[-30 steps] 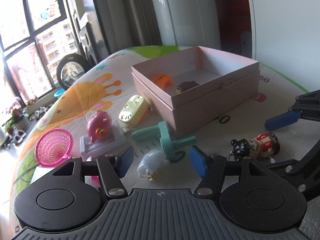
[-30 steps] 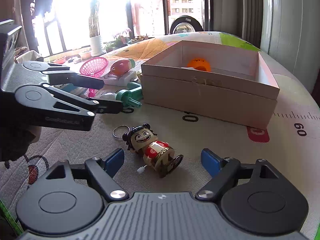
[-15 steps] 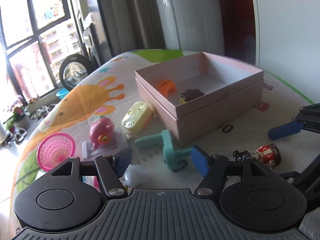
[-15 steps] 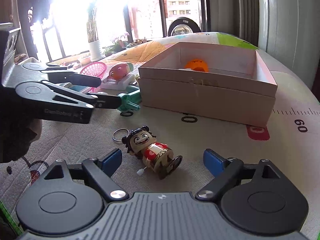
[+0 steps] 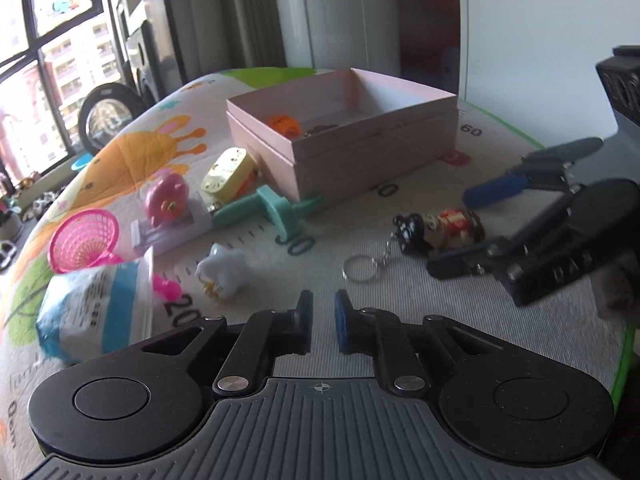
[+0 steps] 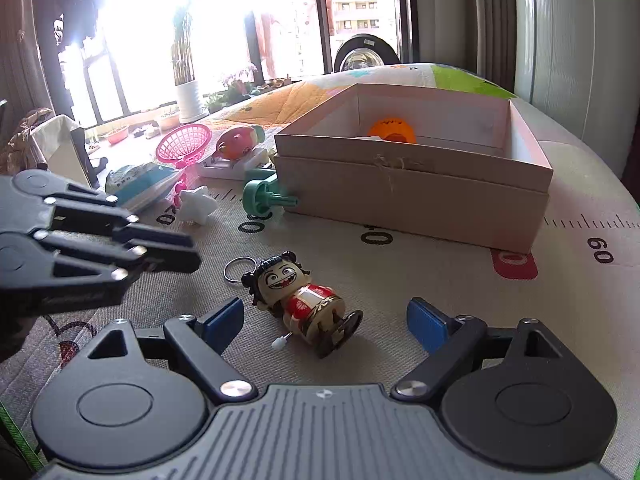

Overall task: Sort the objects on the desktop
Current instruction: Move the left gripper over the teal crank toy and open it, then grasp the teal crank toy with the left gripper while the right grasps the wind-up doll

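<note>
My left gripper (image 5: pixel 322 300) hovers over bare mat; its jaws are closing, drawn almost together with nothing between them. A small white toy (image 5: pixel 222 272) lies just ahead to its left, untouched. My right gripper (image 6: pixel 324 312) stands open around a wind-up doll (image 6: pixel 304 300) with black hair and a red body, lying on the mat and touching neither finger. The doll's key ring (image 6: pixel 236 270) lies beside its head. Behind stands the open pink box (image 6: pixel 400 200) with an orange toy (image 6: pixel 392 131) inside. The left gripper (image 6: pixel 192 252) shows at the left of the right wrist view.
A teal toy (image 5: pixel 276 212) lies against the box's front. To the left are a yellow toy (image 5: pixel 228 174), a pink pig toy (image 5: pixel 166 200) on a lilac base, a pink basket (image 5: pixel 84 240) and a blue-white packet (image 5: pixel 96 312). The mat's green edge (image 5: pixel 626 344) curves nearby at the right.
The left gripper has drawn back from the white toy and gone from open to shut, empty. The white toy now lies ahead of it to the left. The right gripper has stayed put.
</note>
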A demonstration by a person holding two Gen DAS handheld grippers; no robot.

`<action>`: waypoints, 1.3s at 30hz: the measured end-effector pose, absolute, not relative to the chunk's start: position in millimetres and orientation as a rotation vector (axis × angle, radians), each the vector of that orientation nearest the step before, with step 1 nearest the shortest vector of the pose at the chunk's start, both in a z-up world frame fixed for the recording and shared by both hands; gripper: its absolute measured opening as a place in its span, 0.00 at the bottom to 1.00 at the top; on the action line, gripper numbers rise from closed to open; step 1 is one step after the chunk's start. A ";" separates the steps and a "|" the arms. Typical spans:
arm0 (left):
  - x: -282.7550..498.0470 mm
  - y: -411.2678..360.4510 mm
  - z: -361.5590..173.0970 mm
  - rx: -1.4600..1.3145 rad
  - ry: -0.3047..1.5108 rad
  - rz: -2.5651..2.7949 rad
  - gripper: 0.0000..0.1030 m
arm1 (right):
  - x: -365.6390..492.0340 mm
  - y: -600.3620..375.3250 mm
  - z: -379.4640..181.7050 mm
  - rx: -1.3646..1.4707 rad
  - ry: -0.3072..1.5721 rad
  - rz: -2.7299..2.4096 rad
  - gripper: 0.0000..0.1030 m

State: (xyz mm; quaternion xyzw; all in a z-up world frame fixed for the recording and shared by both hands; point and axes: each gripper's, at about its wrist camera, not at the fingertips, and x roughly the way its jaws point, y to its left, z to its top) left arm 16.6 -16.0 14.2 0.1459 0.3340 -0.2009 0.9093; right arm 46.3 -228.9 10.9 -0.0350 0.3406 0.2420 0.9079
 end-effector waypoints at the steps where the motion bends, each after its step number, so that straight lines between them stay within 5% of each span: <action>1: 11.3 -10.6 14.1 0.320 0.685 -0.383 0.19 | 46.0 -228.4 10.8 -0.076 0.703 0.498 0.87; 6: 20.3 13.7 16.2 0.344 0.677 -0.187 0.30 | 44.9 -225.7 11.0 -0.092 0.702 0.489 0.87; 11: 33.0 -1.1 29.5 0.218 0.626 -0.308 0.63 | 45.3 -226.2 10.9 -0.091 0.703 0.485 0.87; 16: 81.5 -32.4 21.8 0.147 0.637 -0.288 0.61 | 45.4 -228.8 10.8 -0.078 0.698 0.476 0.87; 20: 103.7 -38.9 12.3 0.147 0.675 -0.284 0.23 | 46.1 -230.9 10.7 -0.065 0.697 0.477 0.87; 23: 89.2 -35.7 16.0 0.169 0.648 -0.295 0.15 | 46.5 -232.0 10.5 -0.055 0.698 0.482 0.87; 31: 11.3 -7.5 21.6 0.194 0.697 -0.458 0.15 | 46.6 -231.4 10.3 -0.056 0.700 0.483 0.87; 36: 1.2 10.9 20.0 0.354 0.672 -0.221 0.30 | 44.1 -226.7 10.2 -0.081 0.703 0.476 0.88; 39: 9.5 22.4 27.2 0.262 0.702 -0.225 0.52 | 43.3 -225.5 9.9 -0.085 0.703 0.469 0.88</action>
